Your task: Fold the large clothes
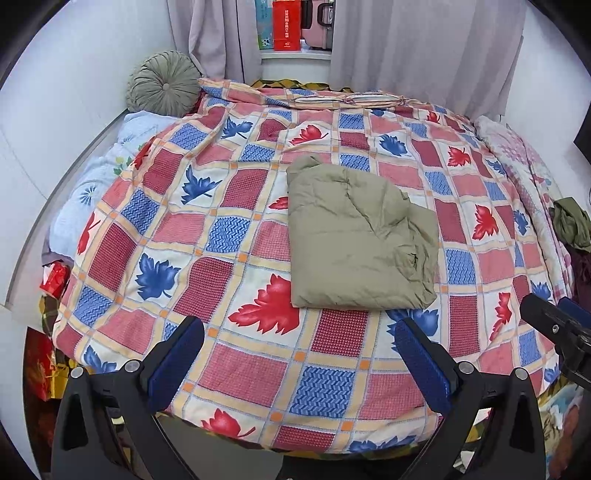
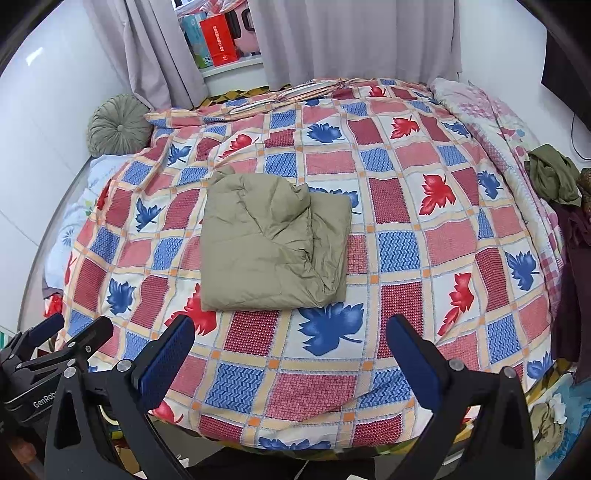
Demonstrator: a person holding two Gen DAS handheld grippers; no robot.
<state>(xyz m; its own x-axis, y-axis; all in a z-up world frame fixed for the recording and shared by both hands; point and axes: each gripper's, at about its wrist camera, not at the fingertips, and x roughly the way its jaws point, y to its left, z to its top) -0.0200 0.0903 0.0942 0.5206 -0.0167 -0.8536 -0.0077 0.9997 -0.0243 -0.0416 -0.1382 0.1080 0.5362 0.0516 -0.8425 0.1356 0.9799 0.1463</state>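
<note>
A khaki-green padded garment [image 1: 354,236] lies folded into a compact rectangle on the leaf-patterned quilt [image 1: 221,229]; it also shows in the right wrist view [image 2: 269,243]. My left gripper [image 1: 299,354] is open and empty, held back from the garment's near edge over the bed's front. My right gripper [image 2: 291,350] is open and empty, also short of the garment's near edge. The right gripper shows at the right edge of the left wrist view [image 1: 561,325], and the left gripper at the left edge of the right wrist view [image 2: 55,343].
A round green cushion [image 1: 164,83] leans on the wall at the back left. Crumpled olive and dark clothes [image 2: 554,177] are piled at the bed's right edge. Grey curtains [image 1: 424,48] and a shelf with a red box [image 1: 287,24] stand behind. Bags [image 1: 48,354] sit on the floor at left.
</note>
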